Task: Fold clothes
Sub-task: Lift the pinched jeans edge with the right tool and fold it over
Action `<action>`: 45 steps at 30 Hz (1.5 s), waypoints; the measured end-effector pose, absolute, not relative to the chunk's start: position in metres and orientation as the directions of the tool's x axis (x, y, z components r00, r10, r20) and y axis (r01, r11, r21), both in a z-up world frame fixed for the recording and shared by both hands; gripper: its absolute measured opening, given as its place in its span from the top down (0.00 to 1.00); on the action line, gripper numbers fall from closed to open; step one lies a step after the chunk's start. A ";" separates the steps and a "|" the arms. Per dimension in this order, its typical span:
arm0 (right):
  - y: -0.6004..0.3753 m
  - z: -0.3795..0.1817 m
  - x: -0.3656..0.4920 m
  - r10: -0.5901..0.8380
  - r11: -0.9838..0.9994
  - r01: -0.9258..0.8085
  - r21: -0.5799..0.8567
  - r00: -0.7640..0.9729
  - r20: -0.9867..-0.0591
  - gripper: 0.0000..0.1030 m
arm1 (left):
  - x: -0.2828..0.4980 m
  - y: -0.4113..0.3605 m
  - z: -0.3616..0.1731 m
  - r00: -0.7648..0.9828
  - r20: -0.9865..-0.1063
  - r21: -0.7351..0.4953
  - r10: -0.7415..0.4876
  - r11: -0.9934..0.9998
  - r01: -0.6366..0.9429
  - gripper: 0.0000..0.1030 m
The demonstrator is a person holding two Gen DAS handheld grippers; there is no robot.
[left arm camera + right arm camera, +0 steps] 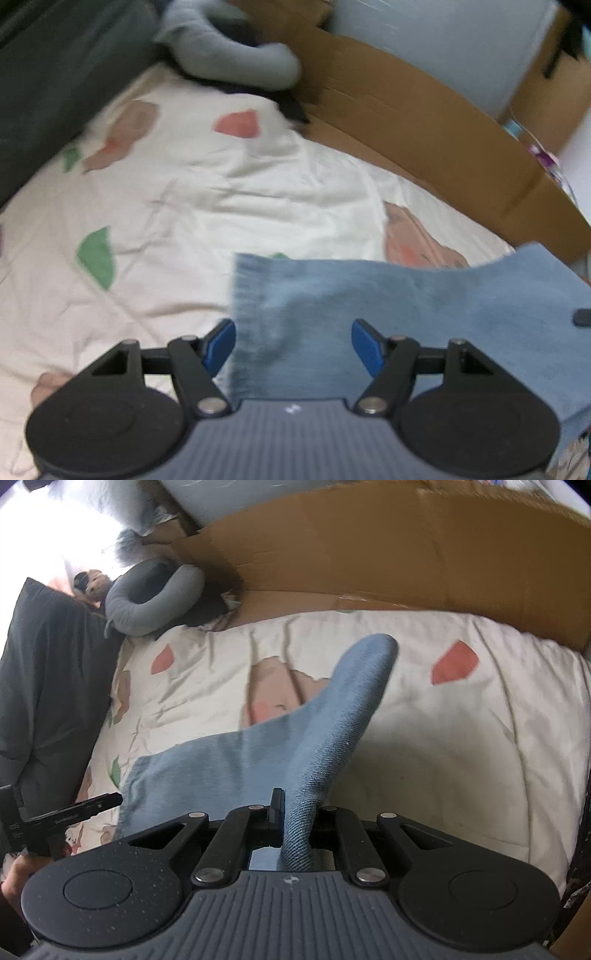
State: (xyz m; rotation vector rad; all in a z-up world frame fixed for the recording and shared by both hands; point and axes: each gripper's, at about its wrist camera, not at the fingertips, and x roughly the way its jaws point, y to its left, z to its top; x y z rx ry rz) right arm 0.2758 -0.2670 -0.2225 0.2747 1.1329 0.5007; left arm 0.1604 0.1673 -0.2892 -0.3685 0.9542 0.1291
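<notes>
A blue sock (258,753) is held above the patterned quilt (461,746). The right gripper (295,823) is clamped on one end of it; the left gripper (293,341) is spread wide around the ribbed cuff (247,295), not pinching it. For a clean fold, the cuff is best caught squarely and the fabric kept taut so the edges meet.

1. You have one blue sock (325,716), pinched between your right gripper's (291,812) closed fingers.
2. Two grippers: the left gripper (293,345) has its fingers spread around the sock's cuff.
3. One grey neck pillow (155,598), far ahead and left.
4. One cardboard sheet (406,546) ahead.
</notes>
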 end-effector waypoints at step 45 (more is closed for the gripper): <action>0.047 -0.176 0.241 0.318 0.756 -0.644 0.119 0.202 -0.926 0.94 | 0.093 0.280 -0.329 0.674 -0.736 -0.558 -0.060 0.618 -0.554 0.37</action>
